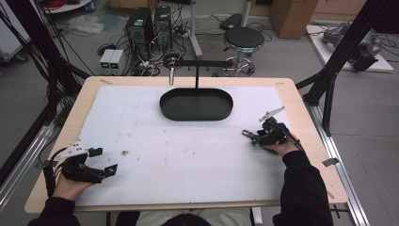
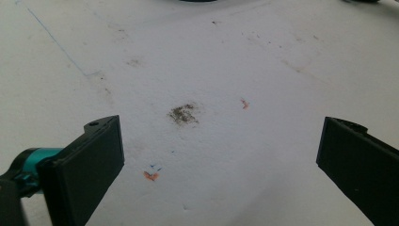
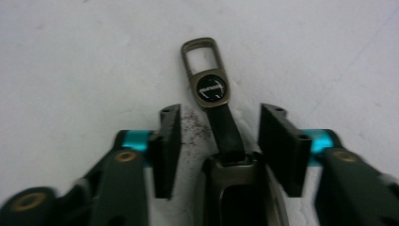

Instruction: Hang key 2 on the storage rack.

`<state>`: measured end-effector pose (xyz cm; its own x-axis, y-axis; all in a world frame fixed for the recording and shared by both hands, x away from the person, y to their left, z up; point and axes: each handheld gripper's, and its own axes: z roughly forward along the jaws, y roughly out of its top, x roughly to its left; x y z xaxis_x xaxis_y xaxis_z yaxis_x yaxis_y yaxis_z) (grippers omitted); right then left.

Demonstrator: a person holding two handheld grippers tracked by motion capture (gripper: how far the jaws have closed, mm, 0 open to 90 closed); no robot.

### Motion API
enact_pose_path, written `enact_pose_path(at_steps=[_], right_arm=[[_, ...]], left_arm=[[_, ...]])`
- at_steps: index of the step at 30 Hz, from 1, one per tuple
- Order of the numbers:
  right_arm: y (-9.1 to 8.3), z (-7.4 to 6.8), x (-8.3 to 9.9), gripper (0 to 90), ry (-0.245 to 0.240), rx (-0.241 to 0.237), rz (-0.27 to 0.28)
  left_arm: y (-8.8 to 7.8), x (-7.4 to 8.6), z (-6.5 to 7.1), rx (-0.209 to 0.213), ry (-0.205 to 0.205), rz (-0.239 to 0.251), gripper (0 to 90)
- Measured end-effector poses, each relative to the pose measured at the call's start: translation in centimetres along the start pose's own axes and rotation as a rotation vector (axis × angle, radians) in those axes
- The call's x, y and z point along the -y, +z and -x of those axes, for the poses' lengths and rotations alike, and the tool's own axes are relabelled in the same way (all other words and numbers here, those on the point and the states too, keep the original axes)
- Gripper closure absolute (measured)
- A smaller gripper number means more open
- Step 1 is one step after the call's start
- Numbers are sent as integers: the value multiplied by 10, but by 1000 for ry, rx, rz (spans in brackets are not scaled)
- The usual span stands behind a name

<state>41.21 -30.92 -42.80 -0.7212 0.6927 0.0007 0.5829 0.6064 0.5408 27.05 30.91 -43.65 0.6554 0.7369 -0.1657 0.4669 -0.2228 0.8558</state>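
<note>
A car key fob [image 3: 211, 89], with a dark strap, a round emblem and a metal loop, lies on the white mat between the jaws of my right gripper [image 3: 221, 113]. The jaws stand partly closed around it, and a gap shows between the left pad [image 3: 169, 141] and the fob's body. In the high view the right gripper [image 1: 256, 136] is at the mat's right side, with the fob [image 1: 247, 133] poking out to its left. My left gripper [image 1: 101, 162] rests open at the front left. Between its jaws [image 2: 221, 136] there is nothing but stained mat.
A black oval tray [image 1: 196, 106] sits at the back middle of the table. A thin black stand [image 1: 196, 75] with a hanging hook rises behind it. The white mat [image 1: 188, 150] covers most of the wooden table top. Black frame posts flank both sides.
</note>
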Motion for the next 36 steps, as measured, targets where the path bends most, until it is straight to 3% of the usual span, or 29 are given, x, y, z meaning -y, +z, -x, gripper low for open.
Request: enact_pose_path(at_steps=[5, 8, 11, 17, 25, 28, 36], right_arm=[[0, -1, -1, 644, 17, -2, -3], [0, 0, -2, 756, 40, -23, -1], [0, -1, -2, 812, 41, -17, 4], [-1, -2, -1, 851, 56, -11, 11], [-8, -2, 0, 863, 87, -37, 35], [-17, -5, 0, 863, 57, -38, 77], [-38, -3, -1, 862, 83, -68, 183]], left_arm=[[0, 0, 0, 4, -1, 1, 18], [0, 0, 0, 4, -4, 4, 17], [0, 0, 0, 5, -5, 2, 17], [-1, 0, 0, 8, -9, 9, 18], [-2, 1, -1, 16, -19, 21, 17], [-1, 1, -1, 13, -17, 16, 17], [-1, 1, 2, 5, -13, 10, 17]])
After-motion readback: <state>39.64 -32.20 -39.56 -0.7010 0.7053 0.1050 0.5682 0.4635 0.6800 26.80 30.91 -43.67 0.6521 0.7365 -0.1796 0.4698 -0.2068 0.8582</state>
